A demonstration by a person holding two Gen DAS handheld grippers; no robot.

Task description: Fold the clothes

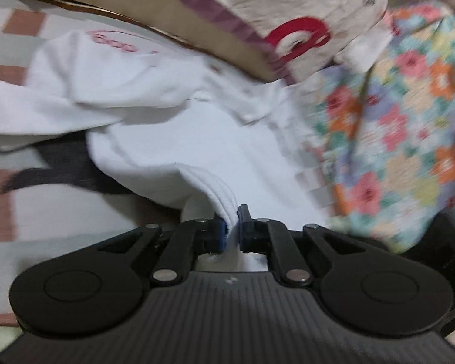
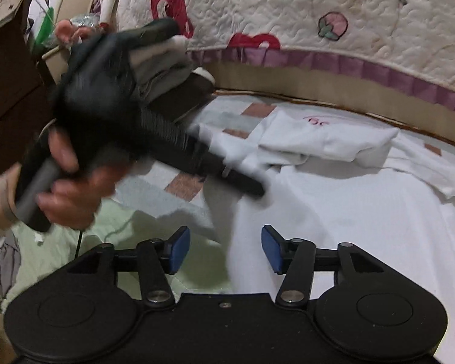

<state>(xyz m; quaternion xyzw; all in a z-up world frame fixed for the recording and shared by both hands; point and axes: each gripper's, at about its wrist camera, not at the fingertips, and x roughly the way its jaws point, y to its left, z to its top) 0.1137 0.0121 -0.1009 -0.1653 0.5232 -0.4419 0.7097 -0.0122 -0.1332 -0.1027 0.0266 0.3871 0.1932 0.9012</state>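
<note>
A white garment (image 1: 173,139) with pink lettering lies crumpled on the checked bedsheet. My left gripper (image 1: 233,227) is shut on its ribbed white hem, which rises between the blue pads. In the right wrist view the same white garment (image 2: 333,188) spreads over the bed, and the left gripper (image 2: 251,186) shows as a blurred black tool held by a hand (image 2: 69,191), its tip in the cloth. My right gripper (image 2: 226,250) is open just above the near part of the garment, a fold of white cloth lying between its blue pads (image 2: 271,250), unpinched.
A quilted cream bedspread (image 2: 318,9) with red and strawberry patches and a purple frill hangs over the bed's tan edge (image 2: 303,86). A floral cloth (image 1: 394,121) lies at right in the left view. Folded grey and white clothes (image 2: 163,69) are stacked at left.
</note>
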